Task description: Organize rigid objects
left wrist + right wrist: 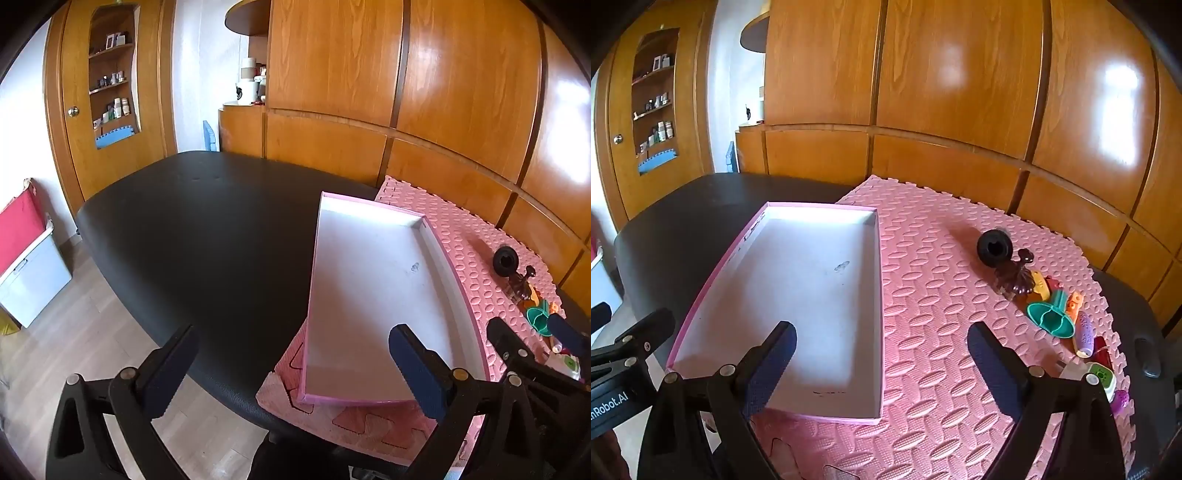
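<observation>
A shallow pink-edged box (798, 295) with a white, smooth cardboard floor lies on the textured pink foam mat (942, 332), holding nothing. To its right on the mat sits a row of rigid toys: a black round piece (993, 249), a brown figure (1015, 277), a teal funnel (1051, 319). Both the left gripper (291, 373) and right gripper (882, 365) hover with fingers spread wide, holding nothing, above a black table (192, 229)

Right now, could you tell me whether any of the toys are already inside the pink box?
No, the pink box shows only its bare white floor, while the toys lie in a row on the pink foam mat beside it.
</observation>
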`<action>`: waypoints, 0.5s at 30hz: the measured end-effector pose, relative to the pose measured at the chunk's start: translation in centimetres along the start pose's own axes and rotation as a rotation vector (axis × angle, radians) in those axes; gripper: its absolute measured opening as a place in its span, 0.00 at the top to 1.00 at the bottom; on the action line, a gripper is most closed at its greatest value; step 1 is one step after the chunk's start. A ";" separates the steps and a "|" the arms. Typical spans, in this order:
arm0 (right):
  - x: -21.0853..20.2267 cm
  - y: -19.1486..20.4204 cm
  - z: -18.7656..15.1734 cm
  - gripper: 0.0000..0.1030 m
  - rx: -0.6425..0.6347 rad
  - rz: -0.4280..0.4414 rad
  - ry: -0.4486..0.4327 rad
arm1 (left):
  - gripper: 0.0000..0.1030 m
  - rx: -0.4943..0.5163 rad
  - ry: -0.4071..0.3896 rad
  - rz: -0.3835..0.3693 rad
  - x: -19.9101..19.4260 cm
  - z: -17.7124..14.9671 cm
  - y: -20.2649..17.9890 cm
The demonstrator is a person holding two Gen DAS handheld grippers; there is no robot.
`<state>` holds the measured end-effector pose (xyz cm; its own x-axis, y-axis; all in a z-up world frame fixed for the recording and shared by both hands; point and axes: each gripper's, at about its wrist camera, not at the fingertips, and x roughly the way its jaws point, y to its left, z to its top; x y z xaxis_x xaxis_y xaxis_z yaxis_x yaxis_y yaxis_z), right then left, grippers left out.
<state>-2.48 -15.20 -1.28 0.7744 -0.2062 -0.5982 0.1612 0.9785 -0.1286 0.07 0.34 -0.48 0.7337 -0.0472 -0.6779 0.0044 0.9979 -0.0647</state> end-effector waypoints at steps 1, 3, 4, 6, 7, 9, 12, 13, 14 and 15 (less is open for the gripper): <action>-0.1 0.0 0.0 0.08 -0.001 -0.002 -0.006 | 0.00 0.003 0.001 0.001 0.1 0.0 -0.1; 0.0 0.2 0.0 0.08 -0.006 -0.004 -0.008 | 0.00 0.005 0.004 -0.005 0.2 -0.1 -0.2; 0.2 0.2 0.0 0.08 -0.011 -0.003 -0.004 | 0.00 0.006 0.008 -0.006 0.4 0.0 -0.3; 0.5 0.4 0.0 0.08 -0.019 0.001 0.003 | 0.00 0.005 0.012 -0.007 0.3 0.1 -0.2; 0.6 0.3 0.0 0.08 -0.018 0.008 0.005 | 0.00 0.006 0.011 -0.005 0.4 0.0 -0.2; 0.6 0.3 0.0 0.08 -0.013 0.011 -0.002 | 0.00 0.015 0.012 -0.005 0.6 0.0 -0.4; 0.6 0.1 0.0 0.08 -0.009 0.016 -0.008 | 0.00 0.018 0.018 -0.009 0.8 -0.2 -0.7; 0.6 0.0 0.1 0.08 -0.009 0.017 -0.009 | 0.00 0.023 0.019 -0.004 0.9 -0.2 -0.8; 0.5 0.0 0.1 0.08 -0.008 0.018 -0.011 | 0.00 0.026 0.018 0.000 1.0 -0.2 -0.9; 0.5 -0.1 0.1 0.08 -0.007 0.019 -0.015 | 0.00 0.030 0.017 0.006 1.0 -0.2 -1.0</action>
<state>-2.06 -15.40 -1.48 0.7861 -0.1873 -0.5890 0.1422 0.9822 -0.1225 0.66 -0.70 -1.27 0.7223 -0.0415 -0.6904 0.0207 0.9990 -0.0384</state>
